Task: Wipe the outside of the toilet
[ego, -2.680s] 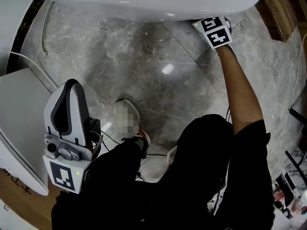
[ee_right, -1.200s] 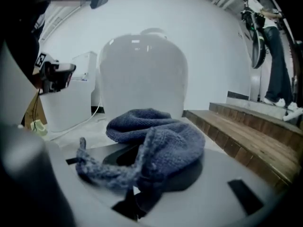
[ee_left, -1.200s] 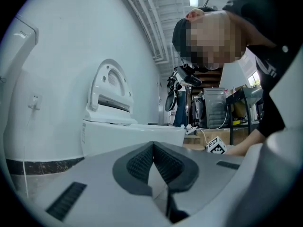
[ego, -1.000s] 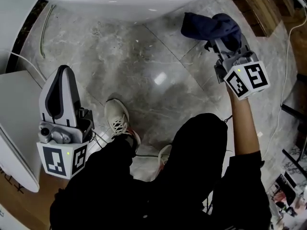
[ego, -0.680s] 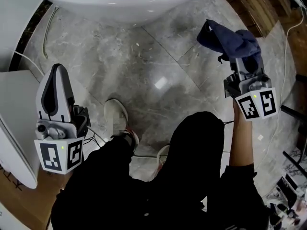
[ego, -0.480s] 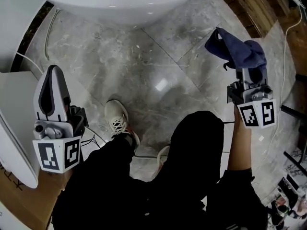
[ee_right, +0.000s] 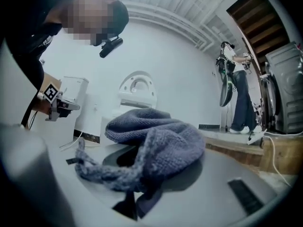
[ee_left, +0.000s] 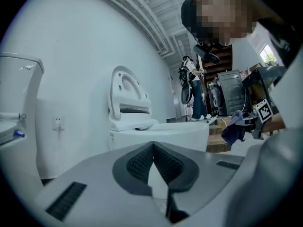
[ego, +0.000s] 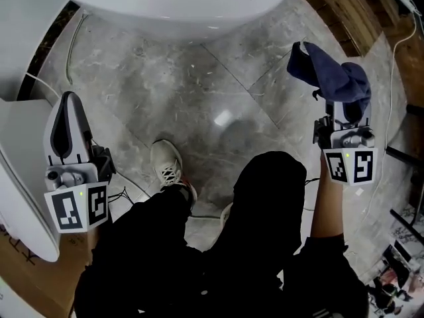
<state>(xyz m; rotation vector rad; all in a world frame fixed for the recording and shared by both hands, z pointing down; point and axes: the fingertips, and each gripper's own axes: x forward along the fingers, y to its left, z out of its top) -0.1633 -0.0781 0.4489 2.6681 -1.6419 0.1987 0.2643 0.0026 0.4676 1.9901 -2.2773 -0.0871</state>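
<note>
The white toilet bowl (ego: 173,6) fills the top of the head view; in the left gripper view the toilet (ee_left: 161,132) stands with its lid (ee_left: 125,92) raised. My right gripper (ego: 345,108) is at the right, apart from the bowl, shut on a dark blue cloth (ego: 329,75) that drapes over its jaws. In the right gripper view the cloth (ee_right: 154,145) hides the jaw tips. My left gripper (ego: 65,105) hovers at the left over the floor, shut with nothing in it; its pads (ee_left: 141,162) meet.
A second white toilet (ego: 18,177) stands at the left edge. Thin cables (ego: 40,79) run over the grey marble floor. My shoe (ego: 169,167) and dark trousers fill the lower middle. A wooden step (ego: 354,8) lies at the upper right.
The right gripper, earlier up under the bowl's rim, has drawn back and down to the right with the cloth still in it. The left gripper drifted slightly left.
</note>
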